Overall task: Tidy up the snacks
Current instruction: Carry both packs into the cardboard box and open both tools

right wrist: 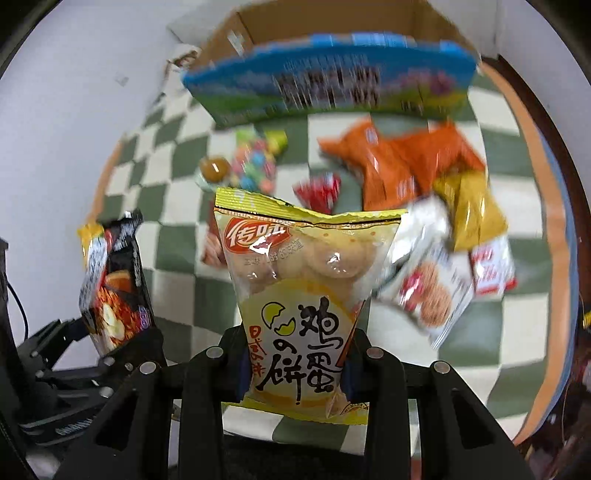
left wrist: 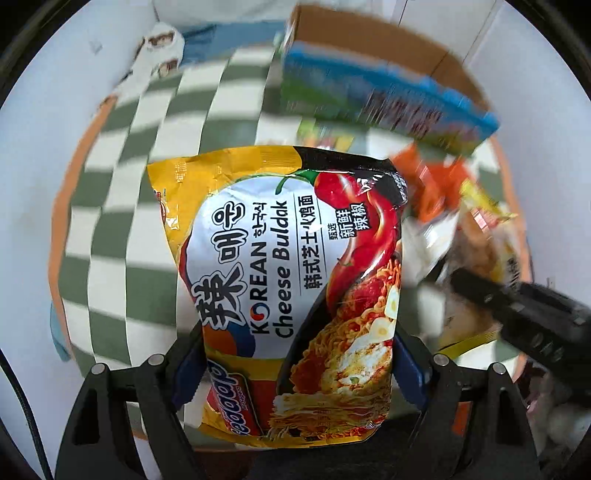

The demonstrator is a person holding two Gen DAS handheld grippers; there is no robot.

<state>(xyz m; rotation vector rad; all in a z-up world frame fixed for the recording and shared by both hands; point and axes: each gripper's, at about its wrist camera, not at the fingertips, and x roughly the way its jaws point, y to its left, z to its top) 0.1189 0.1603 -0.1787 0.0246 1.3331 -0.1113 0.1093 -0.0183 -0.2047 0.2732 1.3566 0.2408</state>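
Your left gripper (left wrist: 299, 365) is clamped on the yellow-and-black foil noodle packet (left wrist: 280, 280); your right gripper (right wrist: 293, 369) pinches the pale yellow plastic egg-biscuit bag (right wrist: 299, 302) w/ jaws nearly closed. Ahead of both jaws sits the brown cardboard box (right wrist: 332, 22), behind the blue carton (right wrist: 328, 81); keep grips firm, clear the carton, then release inside.

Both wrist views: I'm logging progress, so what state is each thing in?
Noodle packet: held by left gripper, lifted.
Egg biscuit bag: held by right gripper, lifted.
Cardboard box: open.
Blue carton: lying sideways.
Orange bag: lying on checkered cloth.
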